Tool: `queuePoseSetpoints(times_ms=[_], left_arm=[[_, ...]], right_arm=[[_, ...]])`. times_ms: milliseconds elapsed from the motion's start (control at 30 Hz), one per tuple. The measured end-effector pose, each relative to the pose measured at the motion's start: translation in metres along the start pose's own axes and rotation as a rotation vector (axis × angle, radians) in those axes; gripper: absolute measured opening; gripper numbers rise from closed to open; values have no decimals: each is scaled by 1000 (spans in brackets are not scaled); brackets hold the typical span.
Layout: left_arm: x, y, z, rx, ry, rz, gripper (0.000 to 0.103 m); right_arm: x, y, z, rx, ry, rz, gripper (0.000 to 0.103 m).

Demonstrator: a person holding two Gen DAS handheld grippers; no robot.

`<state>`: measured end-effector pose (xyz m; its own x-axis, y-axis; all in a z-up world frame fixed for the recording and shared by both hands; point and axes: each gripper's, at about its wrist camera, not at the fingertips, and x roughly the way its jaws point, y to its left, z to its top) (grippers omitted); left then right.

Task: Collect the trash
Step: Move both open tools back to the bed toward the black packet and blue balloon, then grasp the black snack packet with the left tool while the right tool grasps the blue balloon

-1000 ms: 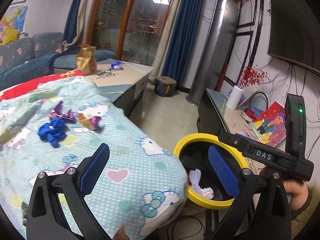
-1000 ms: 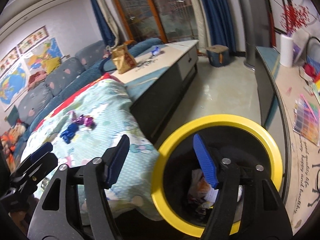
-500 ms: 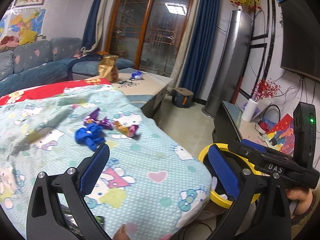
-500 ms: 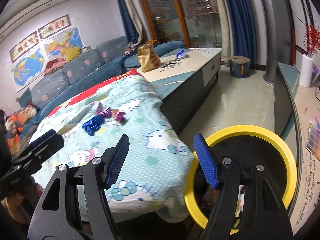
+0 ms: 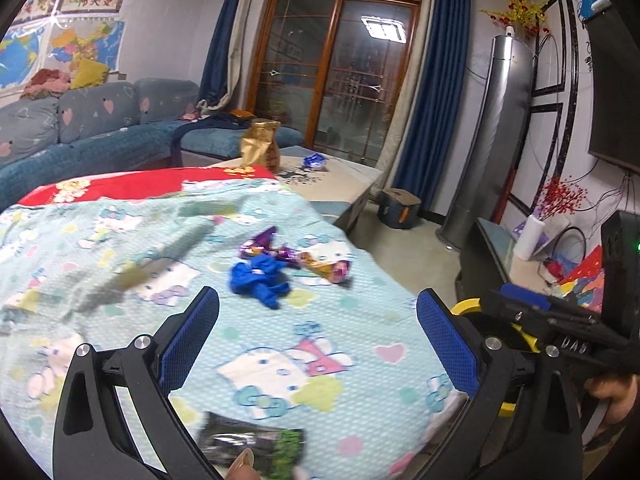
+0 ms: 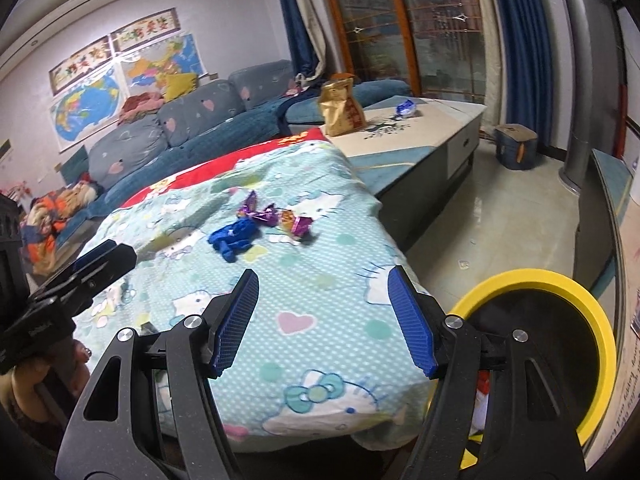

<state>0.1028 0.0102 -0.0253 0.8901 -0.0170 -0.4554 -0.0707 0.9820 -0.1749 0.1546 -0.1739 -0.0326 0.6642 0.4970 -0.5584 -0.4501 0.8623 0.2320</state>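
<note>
On the Hello Kitty blanket (image 5: 280,360) lie a crumpled blue wrapper (image 5: 258,276), purple candy wrappers (image 5: 264,246) and a gold-and-pink wrapper (image 5: 330,268). The same pile shows in the right wrist view: blue wrapper (image 6: 234,238), purple wrappers (image 6: 260,210), gold-and-pink wrapper (image 6: 296,224). A dark green-and-black packet (image 5: 256,446) lies at the blanket's near edge. My left gripper (image 5: 318,336) is open and empty, short of the pile. My right gripper (image 6: 324,316) is open and empty over the blanket. The yellow-rimmed bin (image 6: 600,320) stands to the right, also seen in the left wrist view (image 5: 468,306).
A low table (image 6: 432,120) behind the blanket carries a gold snack bag (image 6: 340,108) and a small blue wrapper (image 6: 406,108). A blue sofa (image 6: 200,128) runs along the left. A TV bench (image 5: 508,252) and a tall grey column unit (image 5: 492,136) stand at the right.
Both grippers have swung left, away from the bin and toward the blanket. The wrapper pile now sits ahead of both. The jaws stayed open.
</note>
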Motion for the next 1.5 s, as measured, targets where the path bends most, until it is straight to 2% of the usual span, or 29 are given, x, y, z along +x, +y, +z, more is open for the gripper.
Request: queuePoseSetpoints(times_ms=[267,500,667,867,1000,1133,1333,1500], left_arm=[[-12,31,-2,0,12,46,96],[-18,58,-15,0,64,64,96],[-18,74,-32,-49,126,30,96],[-10,73,-48,-59,190,-24,95],[-5,65,-62,-35,231,-50,94],[2,59,-74,-16,265,-66,90],[10,58,-79,-8,301,-74,85],[16,58,-84,-4,320,-72,81]], right_arm=[[15,26,12,-43,11,41,59],[37,48,19,-86,28,71,59],[65,66,23,-116,63,97,59],[105,84,25,-144,128,127,56],[133,95,22,-177,173,121,55],[159,107,22,-219,213,117,54],[194,115,21,-234,267,95,45],[208,111,16,-207,305,89,19]])
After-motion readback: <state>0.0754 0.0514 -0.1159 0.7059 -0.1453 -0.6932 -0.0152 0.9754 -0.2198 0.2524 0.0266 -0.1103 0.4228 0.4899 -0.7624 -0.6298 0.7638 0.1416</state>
